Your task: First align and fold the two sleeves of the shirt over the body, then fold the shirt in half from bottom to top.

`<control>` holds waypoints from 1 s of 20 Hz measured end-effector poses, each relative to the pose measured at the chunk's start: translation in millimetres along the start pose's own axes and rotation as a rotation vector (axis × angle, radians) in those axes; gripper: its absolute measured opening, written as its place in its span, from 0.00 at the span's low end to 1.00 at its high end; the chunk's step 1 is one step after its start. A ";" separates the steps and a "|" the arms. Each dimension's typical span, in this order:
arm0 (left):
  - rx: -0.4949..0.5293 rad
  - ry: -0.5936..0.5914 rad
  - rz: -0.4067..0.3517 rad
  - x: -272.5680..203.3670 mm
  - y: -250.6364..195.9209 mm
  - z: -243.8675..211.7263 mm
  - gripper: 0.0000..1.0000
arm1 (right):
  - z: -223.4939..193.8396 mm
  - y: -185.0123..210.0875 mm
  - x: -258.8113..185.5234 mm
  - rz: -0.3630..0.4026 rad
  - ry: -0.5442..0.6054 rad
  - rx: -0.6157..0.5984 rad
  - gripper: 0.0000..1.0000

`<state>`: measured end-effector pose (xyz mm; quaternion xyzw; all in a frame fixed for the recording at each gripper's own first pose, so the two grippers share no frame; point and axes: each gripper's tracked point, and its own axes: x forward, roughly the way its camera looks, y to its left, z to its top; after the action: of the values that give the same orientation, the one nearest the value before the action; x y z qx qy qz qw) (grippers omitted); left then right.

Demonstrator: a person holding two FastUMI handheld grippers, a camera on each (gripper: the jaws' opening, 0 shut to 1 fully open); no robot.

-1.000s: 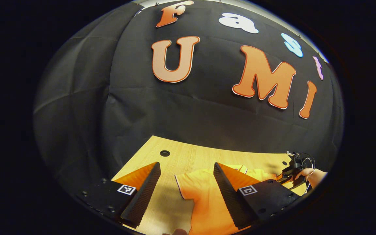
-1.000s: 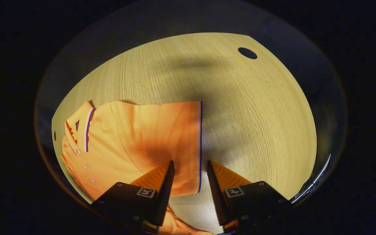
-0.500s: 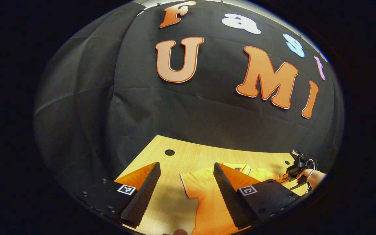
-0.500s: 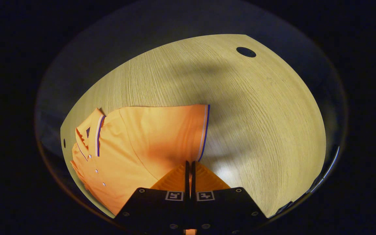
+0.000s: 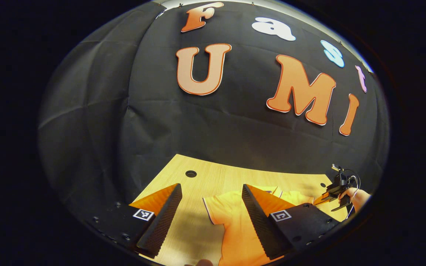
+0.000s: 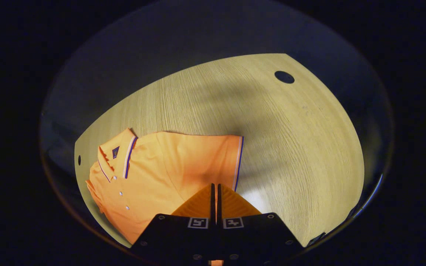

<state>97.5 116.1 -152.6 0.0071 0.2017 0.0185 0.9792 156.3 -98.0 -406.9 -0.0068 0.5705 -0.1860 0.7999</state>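
shirt (image 6: 154, 173), orange with a striped collar and a row of small buttons, lying flat on the wooden table (image 6: 290, 140); its sleeve (image 6: 213, 155), edged with a striped cuff, extends across the table surface in the right gripper view. right gripper (image 6: 215, 192) with its two fingers drawn together at the sleeve's lower edge near the cuff; whether cloth is pinched between them cannot be told. left gripper (image 5: 210, 207) with fingers spread wide apart above the shirt's other sleeve (image 5: 222, 207), holding nothing. right gripper and the hand (image 5: 357, 195) that holds it appear farther off in the left gripper view. round holes (image 6: 284, 77) mark the table.
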 end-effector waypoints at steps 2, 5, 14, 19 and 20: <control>0.010 0.002 0.010 0.3 3.2 0.3 1.00 | -1.0 -8.8 11.4 -0.057 0.017 0.015 0.01; 0.015 0.002 0.010 2.2 4.0 -0.9 0.98 | 1.1 8.0 13.1 0.020 0.039 0.032 0.19; 0.001 0.037 0.010 17.6 3.8 -12.5 0.98 | -4.4 15.2 19.9 -0.025 0.082 0.025 0.70; -0.029 0.055 0.006 27.3 3.7 -19.9 0.98 | -3.7 28.4 18.9 -0.018 0.029 -0.044 0.35; -0.035 0.062 0.005 29.0 3.9 -22.8 0.98 | -4.5 26.4 17.5 -0.010 0.035 -0.053 0.30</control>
<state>115.0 121.2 -185.0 -0.0103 0.2316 0.0246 0.9725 164.7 -77.9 -430.3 -0.0279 0.5890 -0.1750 0.7885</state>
